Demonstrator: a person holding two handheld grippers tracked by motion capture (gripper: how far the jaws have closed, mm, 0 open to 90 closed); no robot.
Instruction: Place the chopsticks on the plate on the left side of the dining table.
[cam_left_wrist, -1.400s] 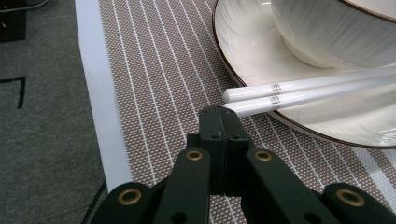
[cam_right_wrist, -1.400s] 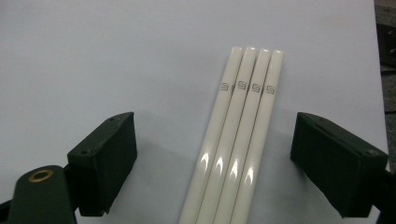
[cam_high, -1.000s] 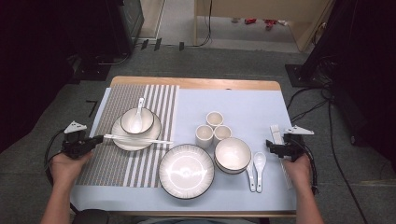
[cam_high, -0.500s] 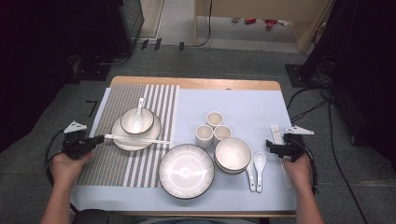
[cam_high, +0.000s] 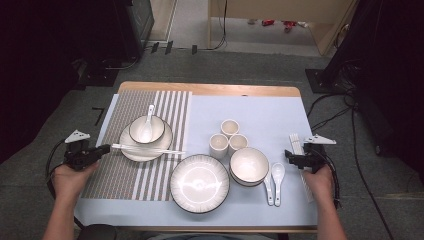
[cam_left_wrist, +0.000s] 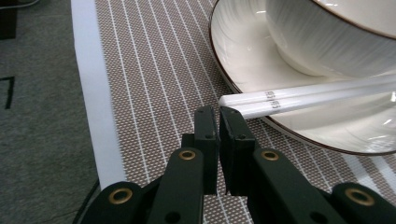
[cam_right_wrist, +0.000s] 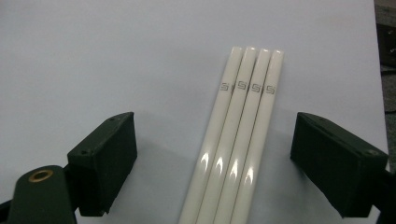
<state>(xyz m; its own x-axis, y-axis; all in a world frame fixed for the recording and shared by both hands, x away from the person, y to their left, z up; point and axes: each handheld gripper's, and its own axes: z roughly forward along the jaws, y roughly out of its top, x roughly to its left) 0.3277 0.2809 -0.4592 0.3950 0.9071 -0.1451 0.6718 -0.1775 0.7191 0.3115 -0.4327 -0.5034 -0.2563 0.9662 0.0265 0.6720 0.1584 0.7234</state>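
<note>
From above we see our left tongs (cam_high: 104, 149) at the near left edge of the striped mat (cam_high: 125, 170) and our right tongs (cam_high: 288, 156) at the right side of the pale blue counter (cam_high: 265, 107), well apart, with the dishes between them. That height hides how the jaws stand. The left gripper view settles it for one side: our left tongs (cam_left_wrist: 218, 114) are pressed together with nothing between them, their tips just short of the ends of a pair of white chopsticks (cam_left_wrist: 308, 95). Those two chopsticks lie side by side across the rim of a white plate (cam_left_wrist: 243, 51) that carries a bowl (cam_left_wrist: 336, 37); each has a small grey mark near its end.

The right gripper view shows what the high view blurs into a pale strip: four white chopsticks (cam_right_wrist: 240, 135) lying flat on the counter, touching one another in a neat row, glossy, each printed with a small grey square mark near its far end. Our right tongs (cam_right_wrist: 243, 163) stand wide apart, one jaw on each side of the row and clear of it, gripping nothing.

From above, two white spoons (cam_high: 274, 180) lie just to the left of our right tongs, beside a large bowl (cam_high: 249, 166).
</note>
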